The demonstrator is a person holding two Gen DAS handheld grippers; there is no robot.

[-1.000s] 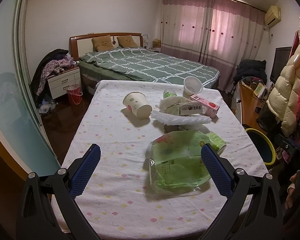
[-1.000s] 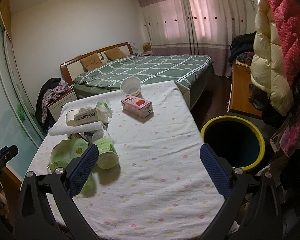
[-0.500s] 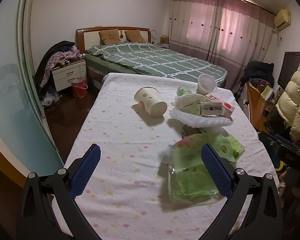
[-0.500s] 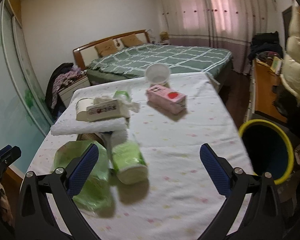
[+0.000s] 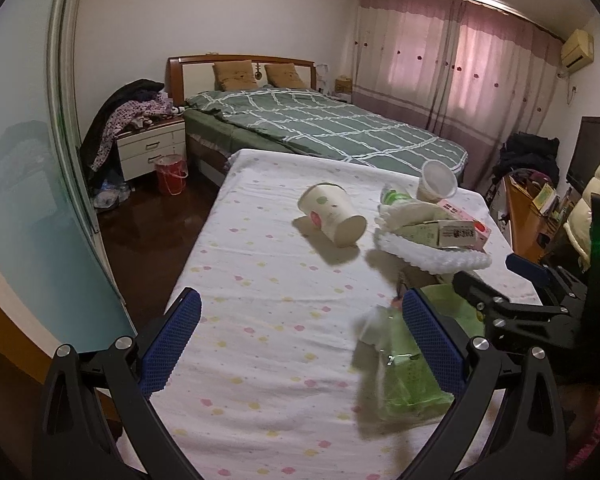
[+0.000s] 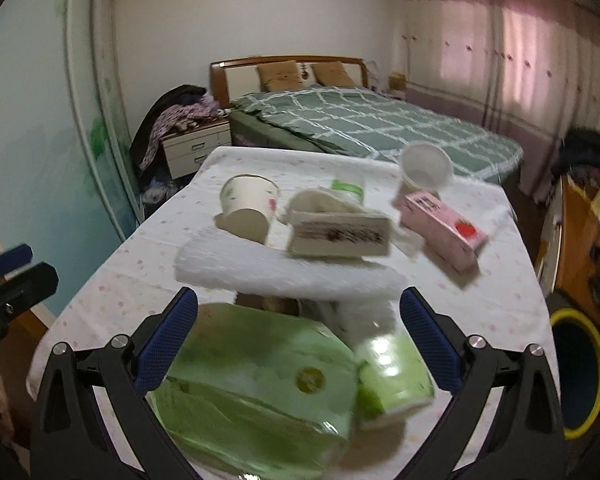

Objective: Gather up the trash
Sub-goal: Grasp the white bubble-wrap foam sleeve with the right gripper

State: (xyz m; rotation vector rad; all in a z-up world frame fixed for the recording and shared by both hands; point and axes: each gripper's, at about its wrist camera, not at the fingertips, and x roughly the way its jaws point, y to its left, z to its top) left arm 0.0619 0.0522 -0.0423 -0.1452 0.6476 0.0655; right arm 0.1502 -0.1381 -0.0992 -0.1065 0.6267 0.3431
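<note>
Trash lies on a table with a dotted white cloth (image 5: 268, 280). A green plastic package (image 6: 256, 392) and a green cup (image 6: 396, 384) lie between the open fingers of my right gripper (image 6: 298, 336), close below it. Behind them are a white foam sheet (image 6: 284, 272), a beige carton (image 6: 340, 234), a tipped paper cup (image 6: 246, 210), a pink carton (image 6: 440, 230) and a clear cup (image 6: 424, 170). My left gripper (image 5: 300, 340) is open and empty above the cloth, left of the green package (image 5: 400, 372). The paper cup (image 5: 332, 214) lies ahead of it.
A yellow-rimmed bin (image 6: 580, 372) stands on the floor right of the table. A green bed (image 5: 324, 128) is behind the table, a nightstand (image 5: 152, 150) and red bucket (image 5: 172, 168) to its left. A glass sliding door (image 5: 28, 200) runs along the left.
My right gripper has swung left and come down close over the green package and cup. My left gripper has shifted left, so the green package now sits at its right finger.
</note>
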